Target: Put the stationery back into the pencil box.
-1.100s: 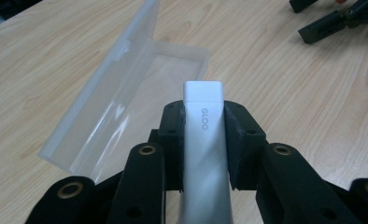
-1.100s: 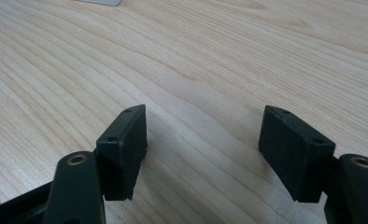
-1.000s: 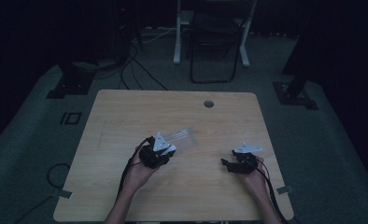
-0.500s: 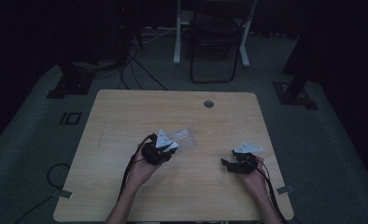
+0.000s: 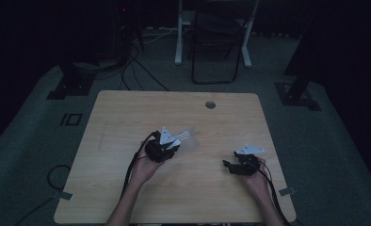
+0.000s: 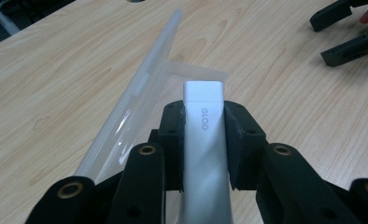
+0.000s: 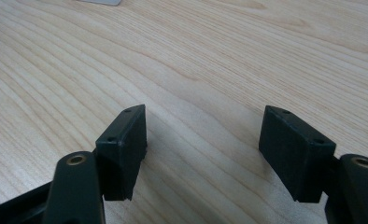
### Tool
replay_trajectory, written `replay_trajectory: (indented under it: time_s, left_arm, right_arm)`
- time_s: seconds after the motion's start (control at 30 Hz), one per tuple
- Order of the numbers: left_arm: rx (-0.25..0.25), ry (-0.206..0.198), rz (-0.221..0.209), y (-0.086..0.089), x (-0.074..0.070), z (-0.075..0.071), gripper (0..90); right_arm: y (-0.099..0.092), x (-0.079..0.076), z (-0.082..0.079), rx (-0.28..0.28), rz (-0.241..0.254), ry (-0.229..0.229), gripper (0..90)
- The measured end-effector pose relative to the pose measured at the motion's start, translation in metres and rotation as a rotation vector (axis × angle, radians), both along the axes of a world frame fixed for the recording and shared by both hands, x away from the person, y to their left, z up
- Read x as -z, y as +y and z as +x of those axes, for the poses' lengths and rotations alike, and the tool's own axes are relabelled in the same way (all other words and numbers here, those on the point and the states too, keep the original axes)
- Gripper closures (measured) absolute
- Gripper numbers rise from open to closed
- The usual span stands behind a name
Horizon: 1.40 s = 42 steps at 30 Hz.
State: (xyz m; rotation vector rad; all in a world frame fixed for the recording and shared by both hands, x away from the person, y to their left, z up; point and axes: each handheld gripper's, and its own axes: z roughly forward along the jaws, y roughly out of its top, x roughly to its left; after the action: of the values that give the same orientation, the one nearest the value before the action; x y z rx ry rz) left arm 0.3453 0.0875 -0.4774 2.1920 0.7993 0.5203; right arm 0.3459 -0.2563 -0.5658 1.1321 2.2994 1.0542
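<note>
The left claw (image 6: 203, 135) is clamped on a white stick (image 6: 203, 140) printed "GLOO", flat-ended, with a clear plastic piece (image 6: 145, 88) lying along its left side, above the desk (image 5: 127, 113). The stick's lower end is cut off by the frame, and the plastic piece is translucent, possibly a package. The stick's long axis runs straight away from the claw. To the right, the right claw (image 7: 203, 149) stands well open, holding nothing.

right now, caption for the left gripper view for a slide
Left hand-held gripper clamps a white GLOO stick beside a clear plastic piece over the wooden table.
</note>
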Motion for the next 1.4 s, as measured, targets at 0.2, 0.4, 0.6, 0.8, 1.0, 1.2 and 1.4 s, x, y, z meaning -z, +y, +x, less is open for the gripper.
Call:
replay_trajectory:
  time_s: [0.2,0.4,0.6,0.8,1.0,1.2,1.4]
  left_arm:
    - [-0.003,0.006,0.012,-0.001,0.001,0.005,71.1]
    - [-0.005,0.013,0.016,-0.001,0.002,0.009,71.1]
    - [-0.01,0.017,0.025,-0.002,0.004,0.013,71.1]
    - [-0.01,0.017,0.03,-0.004,0.007,0.017,71.1]
    - [-0.002,0.021,0.024,-0.003,0.011,0.021,71.1]
    - [0.006,0.026,0.023,-0.002,0.015,0.026,71.1]
    - [0.003,0.036,0.026,-0.002,0.02,0.03,71.1]
  right_arm:
    - [0.0,0.0,0.0,-0.001,-0.001,-0.001,32.2]
    - [0.0,0.0,0.0,-0.001,-0.001,0.0,32.2]
    - [0.0,0.0,0.0,0.0,-0.001,0.0,32.2]
    - [0.0,0.0,0.0,0.0,-0.001,0.0,32.2]
    - [0.0,0.0,0.0,-0.003,-0.001,0.0,31.8]
    - [0.0,0.0,0.0,-0.002,-0.001,0.0,31.8]
    - [0.0,0.0,0.0,-0.004,-0.002,0.001,31.8]
